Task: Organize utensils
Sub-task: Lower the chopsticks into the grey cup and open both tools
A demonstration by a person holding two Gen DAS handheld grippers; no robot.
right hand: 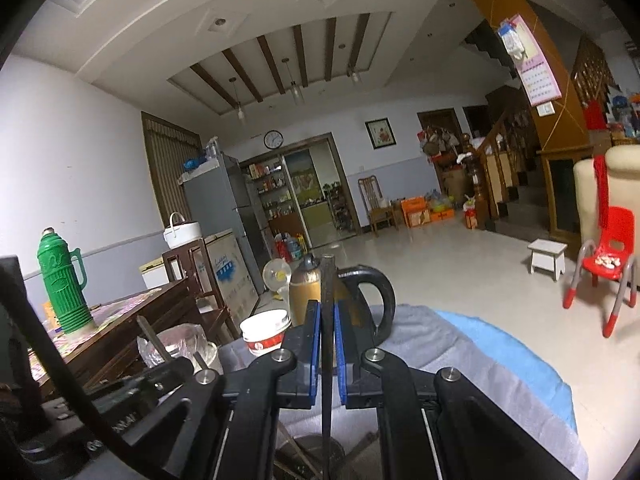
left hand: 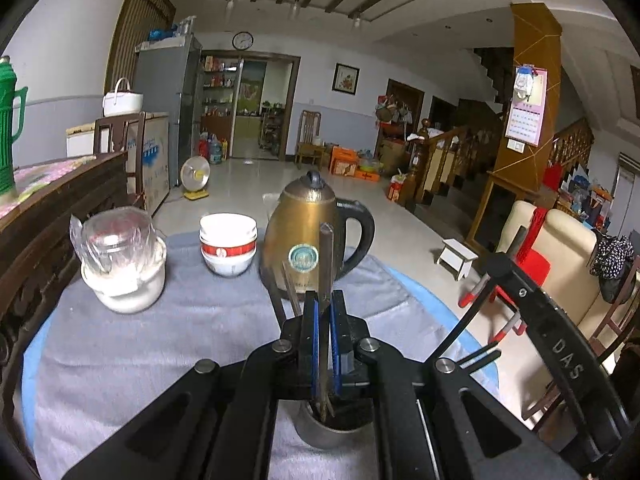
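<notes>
Living room backdrop: tiled floor, fridge, staircase; in front, a round bench [left hand: 120,344] under a grey cloth carries everything relevant.

Largest item on the bench is a brass-coloured kettle [left hand: 308,236] with black handle, at the far side. Left of it a stack of white bowls [left hand: 228,248] with red band, apparently empty. Further left a white jar [left hand: 124,276] topped with a plastic-wrapped glass; contents not readable.

Metal cup [left hand: 328,428] stands at the near edge, directly beneath the left tongs [left hand: 323,308]; a few thin utensil ends already stand in it.

Left tongs: clenched on a flat metal utensil [left hand: 326,264], long axis near upright, upper end rising in front of the kettle, lower end reaching into the cup mouth.

Right tongs [right hand: 328,320]: clenched on a dark slim utensil [right hand: 327,360], also upright, lower tip hanging above a round metal rim, likely the same cup, blurred in the right wrist view.

Judgement: both utensils sit over the cup; left is nearer to seated. Next move calls for straight descent, then release.
</notes>
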